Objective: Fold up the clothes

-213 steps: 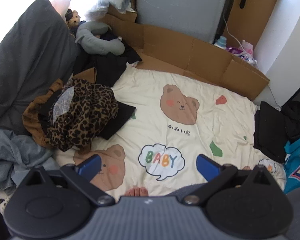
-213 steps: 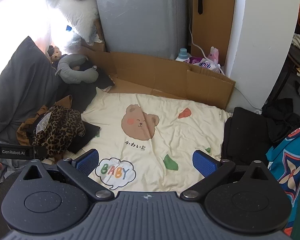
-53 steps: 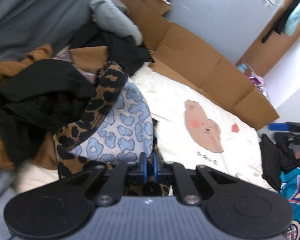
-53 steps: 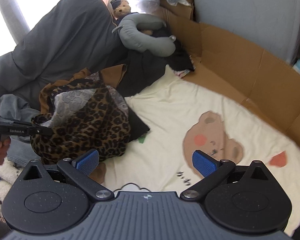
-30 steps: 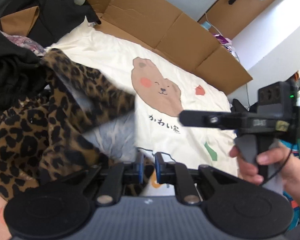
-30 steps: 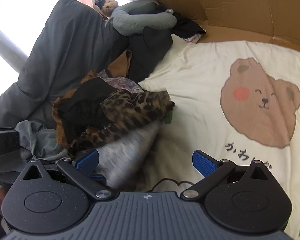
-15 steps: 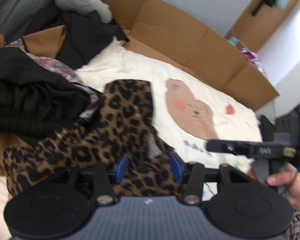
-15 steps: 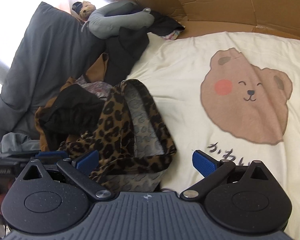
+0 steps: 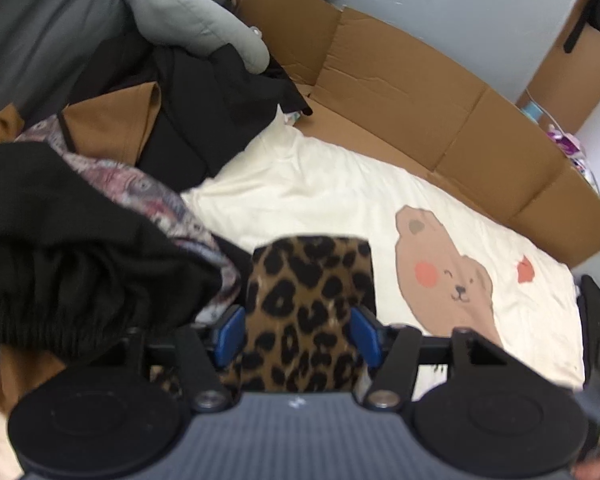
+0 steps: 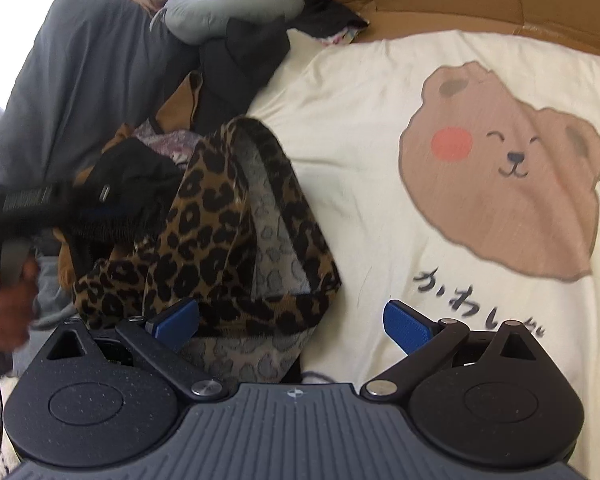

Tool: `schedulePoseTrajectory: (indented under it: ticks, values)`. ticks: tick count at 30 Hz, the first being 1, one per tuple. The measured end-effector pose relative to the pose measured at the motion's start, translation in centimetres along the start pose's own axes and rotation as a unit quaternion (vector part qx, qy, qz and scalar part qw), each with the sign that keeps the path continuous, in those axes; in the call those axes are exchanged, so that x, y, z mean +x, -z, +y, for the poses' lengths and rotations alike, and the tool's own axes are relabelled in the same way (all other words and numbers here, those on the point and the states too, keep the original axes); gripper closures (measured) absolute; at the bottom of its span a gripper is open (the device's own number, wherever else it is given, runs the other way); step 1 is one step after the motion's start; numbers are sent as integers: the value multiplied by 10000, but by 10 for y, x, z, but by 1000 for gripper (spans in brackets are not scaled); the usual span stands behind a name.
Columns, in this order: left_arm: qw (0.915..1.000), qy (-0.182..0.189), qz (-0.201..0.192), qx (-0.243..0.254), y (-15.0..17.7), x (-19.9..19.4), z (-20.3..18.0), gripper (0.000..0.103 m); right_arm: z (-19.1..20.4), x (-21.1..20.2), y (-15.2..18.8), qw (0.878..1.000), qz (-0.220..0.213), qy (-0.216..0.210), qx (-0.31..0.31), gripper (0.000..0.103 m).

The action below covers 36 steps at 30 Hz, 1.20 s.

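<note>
A leopard-print garment (image 9: 306,312) (image 10: 236,240) lies at the left edge of the cream bear-print blanket (image 9: 332,200) (image 10: 380,128), against the clothes pile. Its grey inside shows in the right wrist view. My left gripper (image 9: 298,338) is open, with a strip of the leopard cloth lying between its blue pads (image 9: 230,334) without being pinched. My right gripper (image 10: 292,322) is open and empty, just over the garment's near edge. The left gripper's black body also shows in the right wrist view (image 10: 60,208), blurred, at the left of the garment.
A pile of black, brown and patterned clothes (image 9: 80,216) lies left of the blanket. Behind it are a grey pillow (image 10: 80,76) and a grey neck cushion (image 9: 188,16). Cardboard sheets (image 9: 420,92) stand along the far side. Dark clothes (image 9: 596,312) lie at the right edge.
My left gripper let go of the leopard garment after dragging it onto the blanket, and its jaws have opened wider. My right gripper has come lower and closer to the garment.
</note>
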<state>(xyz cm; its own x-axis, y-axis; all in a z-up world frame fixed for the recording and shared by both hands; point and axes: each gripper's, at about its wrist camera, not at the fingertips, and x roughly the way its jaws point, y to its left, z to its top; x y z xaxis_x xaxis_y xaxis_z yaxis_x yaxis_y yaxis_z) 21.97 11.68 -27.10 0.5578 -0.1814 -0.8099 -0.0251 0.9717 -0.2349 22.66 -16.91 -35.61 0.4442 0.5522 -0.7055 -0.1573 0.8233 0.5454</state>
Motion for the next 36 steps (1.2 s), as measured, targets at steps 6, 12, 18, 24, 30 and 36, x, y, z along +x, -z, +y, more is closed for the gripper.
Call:
schedulePoseTrajectory:
  ticks: [6,12,18,24,30,36]
  values:
    - [9995,-311,28,71,-25,16,-21,27,-2,-3,11,10000,42,24,63,3]
    - [9961,-767,312,313,-32,43,-55,23,-11,-8,16,9998,-4,70,205,3]
    - [9887,-1349,481,452,-38,69,-73,24,-17,-15,19,9997,-84,-1,232,3]
    - [9830,-1626,785,326,-41,83,-65,87,-16,-20,20,9997,-116,-72,218,3]
    - [9829,-1612,876,164,-32,56,-44,101,-15,-26,18,9994,-213,-88,247,3]
    - [9805,-1689,1002,78,-16,6,-12,102,-16,-33,12,9986,-382,-144,323,3]
